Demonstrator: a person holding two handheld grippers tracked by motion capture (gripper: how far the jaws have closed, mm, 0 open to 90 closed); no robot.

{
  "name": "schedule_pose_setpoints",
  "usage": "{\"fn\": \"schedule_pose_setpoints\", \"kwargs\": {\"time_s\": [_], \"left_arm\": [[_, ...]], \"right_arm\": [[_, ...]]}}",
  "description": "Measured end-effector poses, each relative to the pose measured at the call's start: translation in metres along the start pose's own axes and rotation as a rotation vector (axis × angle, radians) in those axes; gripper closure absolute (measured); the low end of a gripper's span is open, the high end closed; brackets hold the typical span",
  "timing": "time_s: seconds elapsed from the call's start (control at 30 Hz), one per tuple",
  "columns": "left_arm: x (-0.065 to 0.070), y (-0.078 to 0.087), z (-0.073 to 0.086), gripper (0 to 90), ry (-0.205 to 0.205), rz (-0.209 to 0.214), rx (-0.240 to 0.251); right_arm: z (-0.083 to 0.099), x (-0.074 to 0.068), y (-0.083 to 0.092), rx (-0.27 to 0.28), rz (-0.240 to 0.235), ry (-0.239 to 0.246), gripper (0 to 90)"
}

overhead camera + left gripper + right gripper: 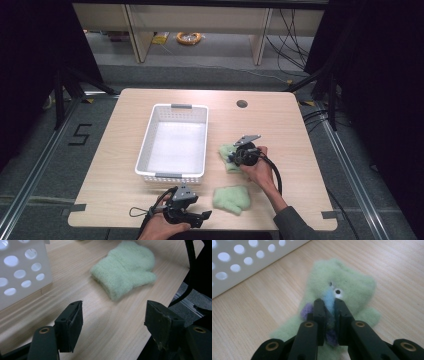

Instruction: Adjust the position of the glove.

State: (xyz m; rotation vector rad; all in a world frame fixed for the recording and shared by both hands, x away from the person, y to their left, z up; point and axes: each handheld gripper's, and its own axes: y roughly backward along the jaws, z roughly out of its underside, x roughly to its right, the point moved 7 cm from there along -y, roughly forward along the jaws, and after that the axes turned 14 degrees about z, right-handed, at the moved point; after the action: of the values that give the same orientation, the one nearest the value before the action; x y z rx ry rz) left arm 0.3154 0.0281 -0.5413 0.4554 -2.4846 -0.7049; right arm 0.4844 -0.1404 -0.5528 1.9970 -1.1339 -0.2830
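On the bench right of the white basket (172, 142): green puppet mitten (342, 287), right gripper (329, 307) fingers pinched on its fleece. Lift cleanly, keeping grip. Second mitten (125, 267) lies ahead of left gripper (113, 315), fingers wide, empty.

Basket (172, 142) left of two mittens, far mitten (228, 156) behind near mitten (232, 198)

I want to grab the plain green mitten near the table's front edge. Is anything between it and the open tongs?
No. Only bare wooden table lies between the left tongs and the green mitten. The white basket stands off to the side.
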Motion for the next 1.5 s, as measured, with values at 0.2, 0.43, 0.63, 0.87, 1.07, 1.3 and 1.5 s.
{"fn": "schedule_pose_setpoints", "kwargs": {"time_s": [0.2, 0.43, 0.63, 0.87, 1.07, 1.3, 1.5], "left_arm": [[0.0, 0.003, -0.003, 30.6, 0.0, -0.004, 0.016], [0.001, 0.004, -0.005, 30.6, 0.021, -0.005, 0.047], [0.003, 0.005, -0.006, 30.6, 0.001, -0.005, 0.044], [0.015, -0.003, -0.012, 30.5, -0.025, -0.001, 0.067], [0.026, -0.01, -0.014, 31.1, -0.038, 0.002, 0.067], [0.029, -0.022, -0.012, 33.5, -0.069, 0.016, 0.027], [0.033, -0.033, -0.015, 37.0, -0.066, 0.018, 0.041]], "right_arm": [[-0.008, 0.001, 0.018, 0.071, 0.017, -0.044, 84.0], [-0.006, -0.01, 0.076, 0.153, -0.041, -0.021, 83.9], [0.012, -0.028, 0.111, 0.176, -0.079, -0.053, 83.8], [0.033, -0.051, 0.122, 0.149, -0.11, -0.06, 83.5], [0.044, -0.07, 0.111, 0.091, -0.116, -0.075, 82.7], [0.049, -0.085, 0.096, 0.047, -0.143, -0.096, 81.0], [0.05, -0.084, 0.097, 0.045, -0.171, -0.143, 78.7]]}}
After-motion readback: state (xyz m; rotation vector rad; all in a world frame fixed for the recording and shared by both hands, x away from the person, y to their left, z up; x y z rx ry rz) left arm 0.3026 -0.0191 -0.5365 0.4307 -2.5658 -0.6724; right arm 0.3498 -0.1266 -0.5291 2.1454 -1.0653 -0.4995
